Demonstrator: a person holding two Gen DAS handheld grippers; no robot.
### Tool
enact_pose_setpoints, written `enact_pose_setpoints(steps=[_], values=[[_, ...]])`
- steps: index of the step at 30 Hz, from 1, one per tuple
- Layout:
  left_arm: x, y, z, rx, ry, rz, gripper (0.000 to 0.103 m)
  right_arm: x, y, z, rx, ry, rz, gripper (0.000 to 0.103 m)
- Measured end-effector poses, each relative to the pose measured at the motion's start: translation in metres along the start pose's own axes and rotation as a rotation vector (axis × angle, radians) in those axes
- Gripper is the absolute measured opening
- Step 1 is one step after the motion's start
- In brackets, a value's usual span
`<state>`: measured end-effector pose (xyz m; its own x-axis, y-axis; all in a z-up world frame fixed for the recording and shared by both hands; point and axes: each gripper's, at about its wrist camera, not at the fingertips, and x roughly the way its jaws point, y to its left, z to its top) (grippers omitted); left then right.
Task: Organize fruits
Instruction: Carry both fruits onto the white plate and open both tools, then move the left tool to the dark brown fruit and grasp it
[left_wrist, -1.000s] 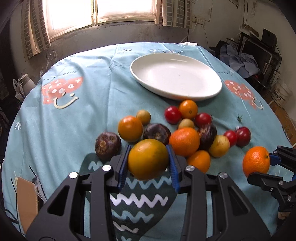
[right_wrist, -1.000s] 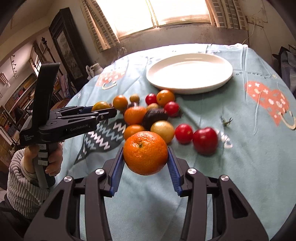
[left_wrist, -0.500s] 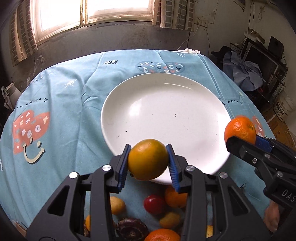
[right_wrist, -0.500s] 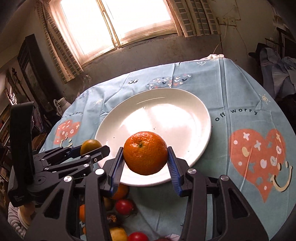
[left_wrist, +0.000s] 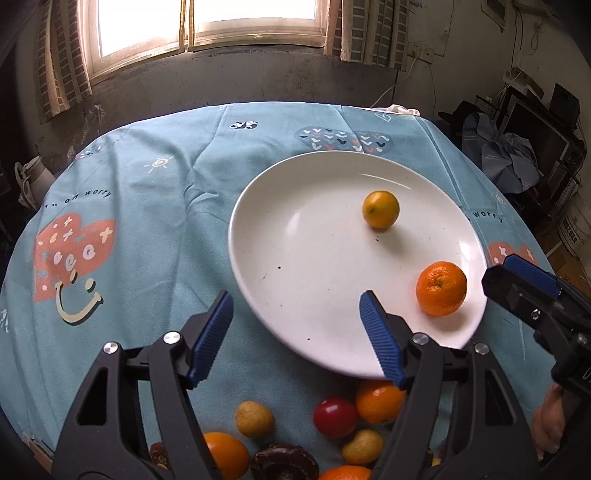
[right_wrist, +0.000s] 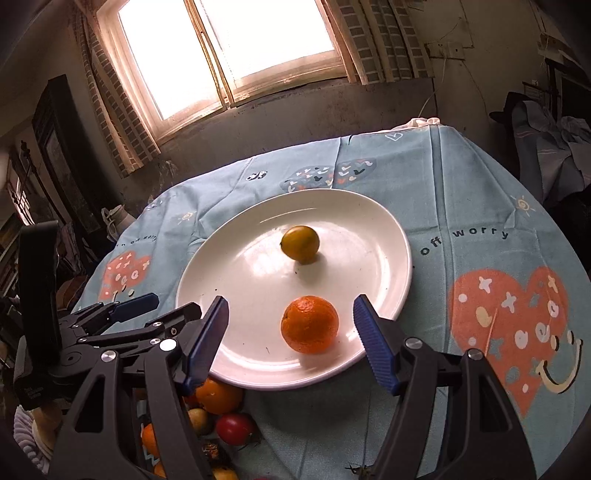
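Note:
A white plate (left_wrist: 295, 258) (right_wrist: 240, 280) lies on the blue tablecloth. On it rest a yellow-green orange (left_wrist: 381, 209) (right_wrist: 300, 243) near the far side and a bright orange tangerine (left_wrist: 441, 283) (right_wrist: 309, 324) near the front rim. My left gripper (left_wrist: 295, 325) is open and empty over the plate's near left edge. My right gripper (right_wrist: 290, 336) is open and empty, its jaws standing either side of the tangerine without touching it. It shows in the left wrist view (left_wrist: 532, 291) at the right. The left gripper shows in the right wrist view (right_wrist: 122, 314) at the left.
Loose fruit lies on the cloth in front of the plate: red tomatoes (left_wrist: 334, 417) (right_wrist: 234, 428), oranges (left_wrist: 378, 400) (right_wrist: 218, 397), small yellow fruits (left_wrist: 255, 419) and a dark passion fruit (left_wrist: 284, 461). A wall and window stand behind the table.
Both grippers opened and let their fruit go onto the plate. The yellow-green orange rolled toward the far side; the tangerine sits near the front rim. Both grippers drew back slightly.

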<state>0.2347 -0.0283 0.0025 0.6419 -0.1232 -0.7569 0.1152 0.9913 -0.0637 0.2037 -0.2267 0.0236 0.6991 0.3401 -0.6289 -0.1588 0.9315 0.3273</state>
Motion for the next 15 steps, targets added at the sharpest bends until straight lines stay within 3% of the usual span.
enact_pose_setpoints(steps=[3, 6, 11, 15], values=[[-0.034, 0.013, -0.018, -0.026, -0.059, 0.04, 0.089, -0.029, -0.006, -0.009, 0.076, -0.041, 0.055, 0.074], [-0.066, 0.024, -0.045, -0.033, -0.114, 0.092, 0.095, -0.061, -0.014, -0.032, 0.149, -0.134, 0.151, 0.098], [-0.109, 0.04, -0.1, -0.03, -0.205, 0.05, 0.101, -0.09, -0.004, -0.069, 0.094, -0.14, 0.121, 0.099], [-0.111, 0.058, -0.132, -0.097, -0.167, 0.019, 0.101, -0.096, -0.002, -0.095, 0.069, -0.099, 0.122, 0.099]])
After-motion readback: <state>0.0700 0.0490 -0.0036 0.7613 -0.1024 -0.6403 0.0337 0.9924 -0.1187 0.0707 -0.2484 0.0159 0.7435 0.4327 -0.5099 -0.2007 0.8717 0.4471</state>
